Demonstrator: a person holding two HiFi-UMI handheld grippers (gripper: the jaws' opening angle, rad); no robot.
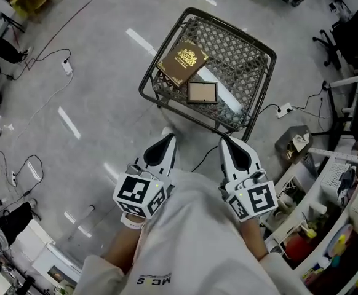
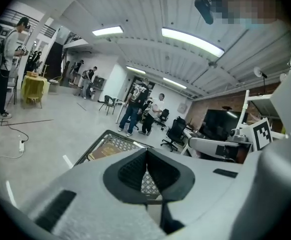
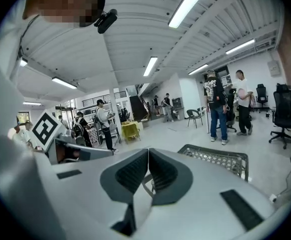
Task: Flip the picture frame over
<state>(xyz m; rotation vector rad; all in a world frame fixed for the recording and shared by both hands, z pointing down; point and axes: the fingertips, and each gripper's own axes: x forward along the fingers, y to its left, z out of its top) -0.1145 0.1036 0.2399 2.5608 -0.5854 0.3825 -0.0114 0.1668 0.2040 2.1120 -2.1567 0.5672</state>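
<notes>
A small brown wooden-edged picture frame (image 1: 202,92) lies flat on a dark metal wire-mesh worktop (image 1: 237,57), near its front rim. It sits just beside a brown book with a gold emblem (image 1: 182,62), close to that book's lower corner. Both tongs are held back near the person's body, well apart from the worktop and short of its front rim. The left tongs (image 1: 168,136) are together with nothing between them, as the left gripper view (image 2: 146,154) shows. The right tongs (image 1: 226,142) are likewise pressed together and empty in the right gripper view (image 3: 148,154).
</notes>
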